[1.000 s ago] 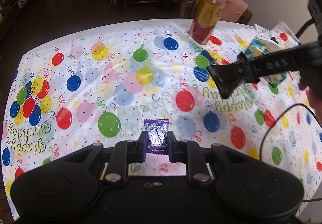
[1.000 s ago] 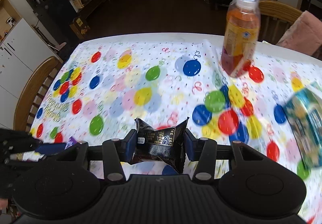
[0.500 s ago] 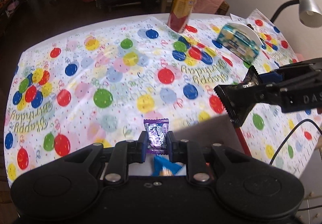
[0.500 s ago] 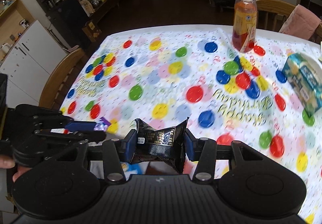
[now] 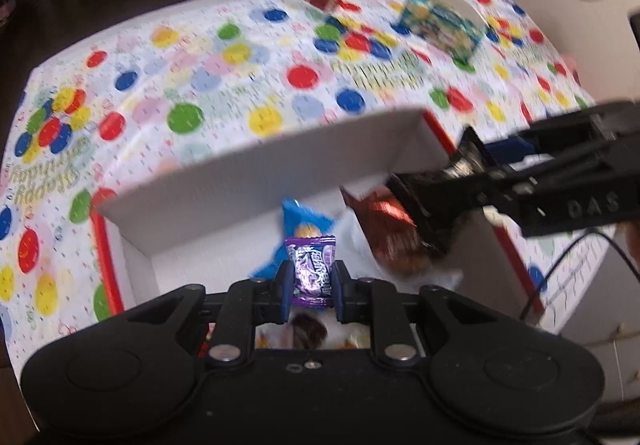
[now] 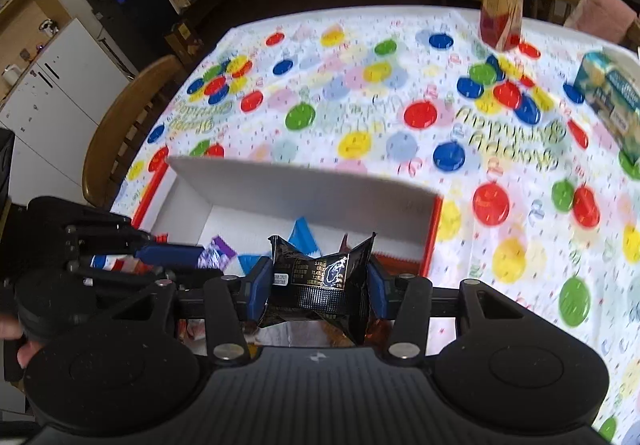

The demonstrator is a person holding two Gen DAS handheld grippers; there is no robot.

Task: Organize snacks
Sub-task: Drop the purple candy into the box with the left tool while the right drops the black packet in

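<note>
Purple foil candy [image 5: 311, 272] sits pinched in the left gripper [image 5: 311, 295] above the white box [image 5: 256, 181]; the right gripper [image 6: 318, 287] clamps a black packet [image 6: 320, 281] over the same opening. Crowded together, the two could collide, or a release near the far wall might spill a snack onto the balloon tablecloth [image 6: 360, 105] beyond.

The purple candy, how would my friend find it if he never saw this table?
Start at the balloon tablecloth, then find the white box with red edges near its front. Over that box, the left gripper pinches a small shiny purple candy between blue jaws. The packet just below it is blue, and the right gripper's packet is black.
</note>
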